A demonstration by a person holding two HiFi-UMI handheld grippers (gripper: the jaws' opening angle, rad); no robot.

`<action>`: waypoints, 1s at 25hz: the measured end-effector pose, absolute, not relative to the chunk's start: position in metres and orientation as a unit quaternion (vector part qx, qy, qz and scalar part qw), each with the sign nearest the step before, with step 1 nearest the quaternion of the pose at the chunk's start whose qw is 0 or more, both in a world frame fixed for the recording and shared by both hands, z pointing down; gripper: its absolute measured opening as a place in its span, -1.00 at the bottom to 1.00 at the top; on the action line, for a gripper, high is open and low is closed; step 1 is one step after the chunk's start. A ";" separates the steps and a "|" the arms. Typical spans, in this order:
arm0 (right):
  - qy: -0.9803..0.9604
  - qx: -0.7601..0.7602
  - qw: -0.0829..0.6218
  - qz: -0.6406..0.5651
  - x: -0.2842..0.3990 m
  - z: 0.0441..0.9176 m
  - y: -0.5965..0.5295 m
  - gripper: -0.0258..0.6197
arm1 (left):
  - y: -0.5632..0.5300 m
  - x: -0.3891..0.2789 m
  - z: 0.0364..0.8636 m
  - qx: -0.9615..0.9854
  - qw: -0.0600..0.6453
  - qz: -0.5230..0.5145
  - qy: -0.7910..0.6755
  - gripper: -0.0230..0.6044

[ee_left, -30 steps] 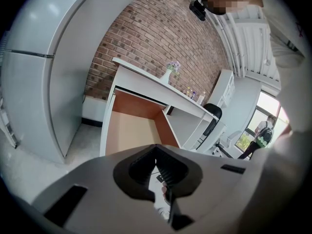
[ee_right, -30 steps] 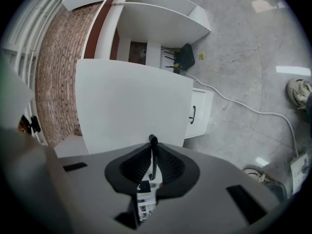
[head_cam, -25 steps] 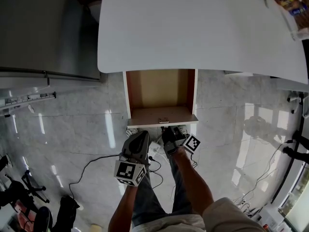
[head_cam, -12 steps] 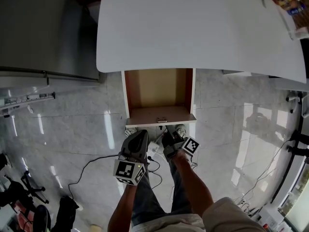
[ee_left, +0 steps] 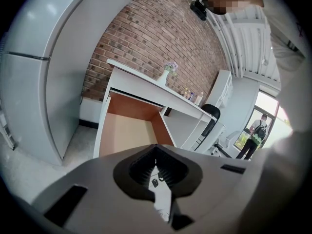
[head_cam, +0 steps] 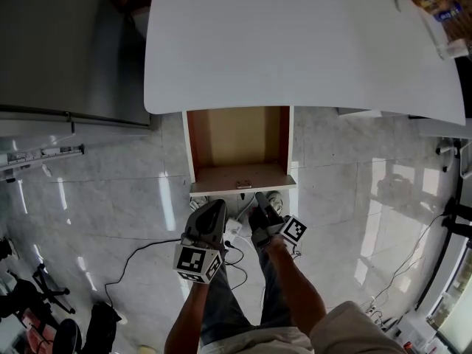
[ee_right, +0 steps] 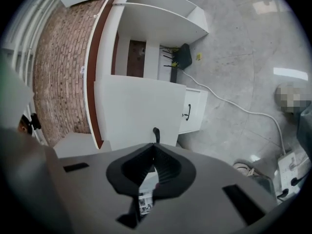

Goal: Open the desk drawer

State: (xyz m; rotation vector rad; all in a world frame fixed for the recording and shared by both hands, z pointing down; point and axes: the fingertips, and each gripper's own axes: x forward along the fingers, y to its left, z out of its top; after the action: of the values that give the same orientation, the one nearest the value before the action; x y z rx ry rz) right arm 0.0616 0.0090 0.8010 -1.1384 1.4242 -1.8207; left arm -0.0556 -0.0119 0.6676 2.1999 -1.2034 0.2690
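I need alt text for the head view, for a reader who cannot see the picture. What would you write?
Seen from above, a drawer with a brown inside stands pulled out from under a white desk. Just in front of it, a person holds the left gripper and the right gripper over a pale marble floor.

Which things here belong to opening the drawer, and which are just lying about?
Job in hand: drawer, drawer handle, right gripper, desk.
Lying about: black cable, power strip, grey cabinet.
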 end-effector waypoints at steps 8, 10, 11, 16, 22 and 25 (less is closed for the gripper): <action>0.600 -0.450 0.185 -0.635 0.067 0.781 0.012 -0.87 | -0.011 -0.050 0.666 0.833 0.300 0.103 -0.454 -0.89; 0.660 -0.462 0.107 -0.583 0.068 0.766 0.015 -0.87 | -0.011 -0.052 0.664 0.832 0.299 0.103 -0.455 -0.89; 0.690 -0.463 0.072 -0.551 0.068 0.756 0.014 -0.87 | -0.011 -0.053 0.663 0.832 0.298 0.103 -0.456 -0.89; 0.804 -0.470 -0.116 -0.345 0.064 0.712 0.007 -0.87 | -0.017 -0.054 0.659 0.834 0.292 0.101 -0.458 -0.89; 0.837 -0.473 -0.218 -0.169 0.055 0.677 -0.012 -0.87 | -0.020 -0.049 0.649 0.838 0.282 0.099 -0.457 -0.89; 0.838 -0.474 -0.206 -0.176 0.052 0.669 -0.018 -0.87 | -0.021 -0.049 0.640 0.839 0.277 0.097 -0.458 -0.89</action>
State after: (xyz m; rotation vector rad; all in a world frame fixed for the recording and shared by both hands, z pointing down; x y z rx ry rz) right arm 0.0516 -0.0180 0.6686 -1.7235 3.0438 -0.6401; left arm -0.0486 -0.0214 0.6405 2.2537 -1.2292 0.2606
